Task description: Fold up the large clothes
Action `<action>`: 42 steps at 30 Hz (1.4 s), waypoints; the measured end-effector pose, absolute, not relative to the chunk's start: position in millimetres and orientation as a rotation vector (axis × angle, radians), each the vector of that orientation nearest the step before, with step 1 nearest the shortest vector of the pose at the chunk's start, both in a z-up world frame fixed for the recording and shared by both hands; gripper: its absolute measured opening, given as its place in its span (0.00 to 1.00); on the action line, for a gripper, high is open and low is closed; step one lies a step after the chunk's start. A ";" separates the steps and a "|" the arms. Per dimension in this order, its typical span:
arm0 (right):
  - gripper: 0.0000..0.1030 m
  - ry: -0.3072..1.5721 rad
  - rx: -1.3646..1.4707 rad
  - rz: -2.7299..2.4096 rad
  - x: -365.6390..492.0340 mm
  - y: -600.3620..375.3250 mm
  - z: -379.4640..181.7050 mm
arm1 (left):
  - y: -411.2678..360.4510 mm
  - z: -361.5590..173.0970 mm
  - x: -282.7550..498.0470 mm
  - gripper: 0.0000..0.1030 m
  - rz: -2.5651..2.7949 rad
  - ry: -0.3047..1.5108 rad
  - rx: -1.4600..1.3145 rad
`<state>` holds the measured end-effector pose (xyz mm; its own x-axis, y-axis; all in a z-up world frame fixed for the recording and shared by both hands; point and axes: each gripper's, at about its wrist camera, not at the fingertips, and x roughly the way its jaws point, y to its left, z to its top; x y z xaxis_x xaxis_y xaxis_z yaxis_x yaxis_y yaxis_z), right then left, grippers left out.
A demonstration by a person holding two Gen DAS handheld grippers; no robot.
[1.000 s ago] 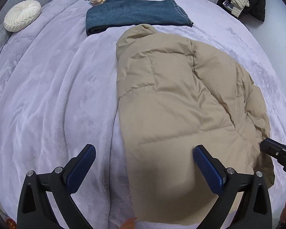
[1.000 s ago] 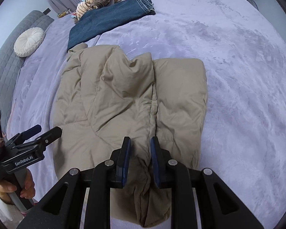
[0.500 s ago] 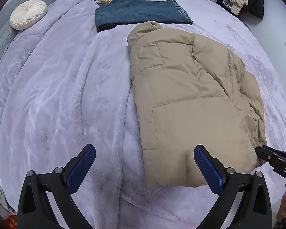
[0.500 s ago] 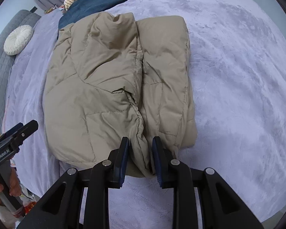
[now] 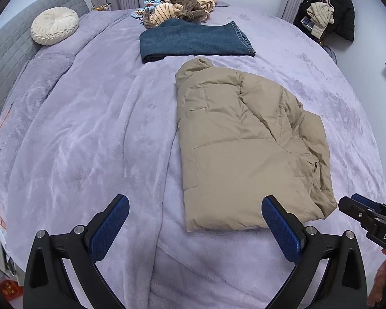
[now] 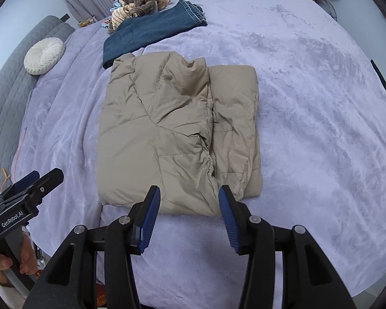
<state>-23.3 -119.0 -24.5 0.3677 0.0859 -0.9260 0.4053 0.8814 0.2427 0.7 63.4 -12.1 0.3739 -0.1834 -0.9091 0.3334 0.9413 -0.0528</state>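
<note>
A tan puffer jacket (image 5: 244, 144) lies folded lengthwise on the lilac blanket, also in the right wrist view (image 6: 177, 136), its hem toward me. My left gripper (image 5: 195, 225) is open and empty, hovering above the blanket just short of the hem's left corner. My right gripper (image 6: 189, 215) is open and empty, just short of the hem's middle where the folded halves meet. The right gripper's tip shows in the left wrist view (image 5: 365, 213), and the left gripper shows in the right wrist view (image 6: 25, 193).
Folded blue jeans (image 5: 193, 41) lie beyond the jacket's collar. A heap of striped and brown clothes (image 5: 180, 2) is at the bed's far end. A round cream cushion (image 5: 54, 25) rests by the grey headboard (image 5: 5, 49). Dark coats (image 5: 329, 7) hang at far right.
My right gripper opened and let go of the jacket's hem. Both grippers pulled back toward me, so the jacket lies farther away and flat on the blanket.
</note>
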 end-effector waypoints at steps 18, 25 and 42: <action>0.82 1.011 0.338 -0.277 -78.7 -111.1 60.5 | 68.6 59.8 -75.5 1.00 -0.284 0.990 0.125; 0.84 0.960 0.282 -0.284 -84.6 -96.2 78.4 | 80.5 78.6 -83.8 1.00 -0.271 0.945 0.121; 0.84 0.954 0.267 -0.329 -92.8 -89.4 85.5 | 92.3 87.1 -93.5 1.00 -0.268 0.928 0.122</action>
